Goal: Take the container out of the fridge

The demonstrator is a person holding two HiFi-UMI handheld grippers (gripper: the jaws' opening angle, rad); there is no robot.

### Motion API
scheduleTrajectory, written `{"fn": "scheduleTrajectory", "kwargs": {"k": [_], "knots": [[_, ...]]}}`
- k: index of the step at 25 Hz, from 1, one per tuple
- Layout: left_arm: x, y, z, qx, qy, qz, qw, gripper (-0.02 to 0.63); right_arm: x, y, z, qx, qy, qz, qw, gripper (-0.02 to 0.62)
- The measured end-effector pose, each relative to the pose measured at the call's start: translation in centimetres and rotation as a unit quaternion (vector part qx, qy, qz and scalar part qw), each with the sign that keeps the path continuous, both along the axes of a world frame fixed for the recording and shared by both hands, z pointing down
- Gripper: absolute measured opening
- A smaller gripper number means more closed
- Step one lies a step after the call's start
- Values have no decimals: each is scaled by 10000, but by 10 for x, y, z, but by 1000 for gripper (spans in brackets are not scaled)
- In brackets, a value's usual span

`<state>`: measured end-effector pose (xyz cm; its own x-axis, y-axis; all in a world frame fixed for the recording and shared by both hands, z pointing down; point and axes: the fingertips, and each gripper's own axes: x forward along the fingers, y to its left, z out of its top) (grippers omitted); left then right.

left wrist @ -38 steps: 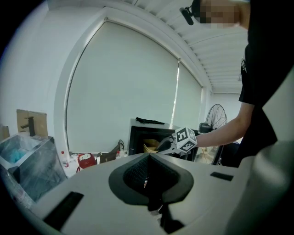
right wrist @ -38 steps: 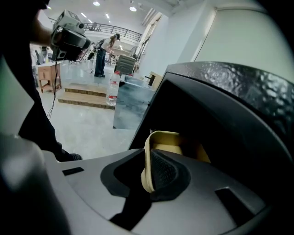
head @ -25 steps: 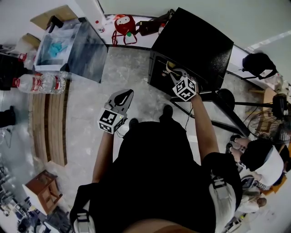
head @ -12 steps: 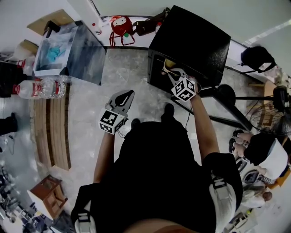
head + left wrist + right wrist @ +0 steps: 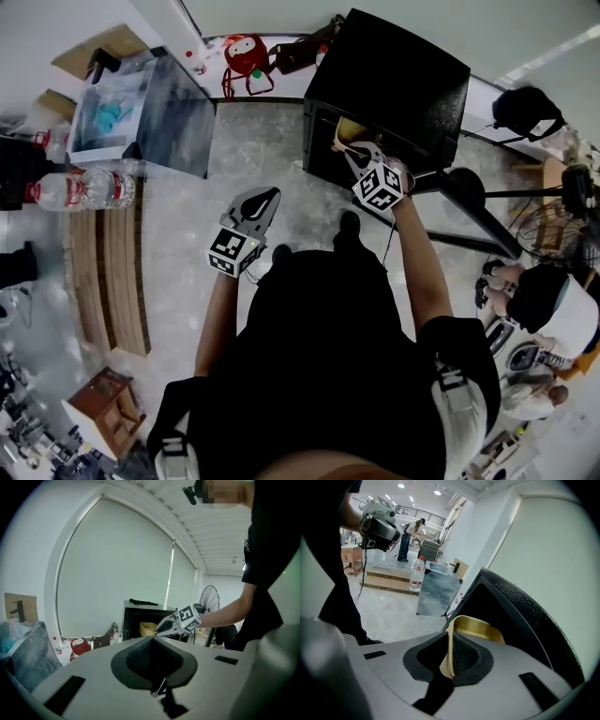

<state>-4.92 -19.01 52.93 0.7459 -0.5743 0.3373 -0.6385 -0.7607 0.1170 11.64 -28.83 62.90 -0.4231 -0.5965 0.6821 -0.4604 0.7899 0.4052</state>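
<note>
A: Barely anything moved since a second before; right gripper (image 5: 353, 152) stayed at the open front of the black fridge (image 5: 398, 70); only the view drifted a bit.
B: Jaws?
A: Clamped on the rim of the tan container (image 5: 480, 629); rim wall sat pinched between the pads in the right gripper view.
B: Container's place?
A: Mostly inside the fridge, near edge at the opening; couldn't tell how far out.
B: Left gripper (image 5: 260, 199)?
A: Pressed together, nothing between; held above the floor (image 5: 253, 141), well apart from the fridge.
</note>
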Motion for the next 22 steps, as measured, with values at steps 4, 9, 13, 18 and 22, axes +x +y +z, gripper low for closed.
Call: {"fn": "scheduleTrajectory", "kwargs": {"k": [4,9,13,18,22], "knots": [[1,6,0,-29,-50,102,9999,20,-5,9,-3,48,39,-45,10000,29],[2,10,0,-10,-31,192,9998,18,-10,17,-6,48,1,-3,10000,29],[0,15,0,-19,-20,244,9997,18,-14,24,-7,31,-41,43,10000,29],[-5,21,2,-40,4,298,9995,18,-20,33,-6,2,-15,77,10000,29],[-12,27,2,-48,24,327,9994,18,-28,42,-6,-14,3,84,10000,29]]}}
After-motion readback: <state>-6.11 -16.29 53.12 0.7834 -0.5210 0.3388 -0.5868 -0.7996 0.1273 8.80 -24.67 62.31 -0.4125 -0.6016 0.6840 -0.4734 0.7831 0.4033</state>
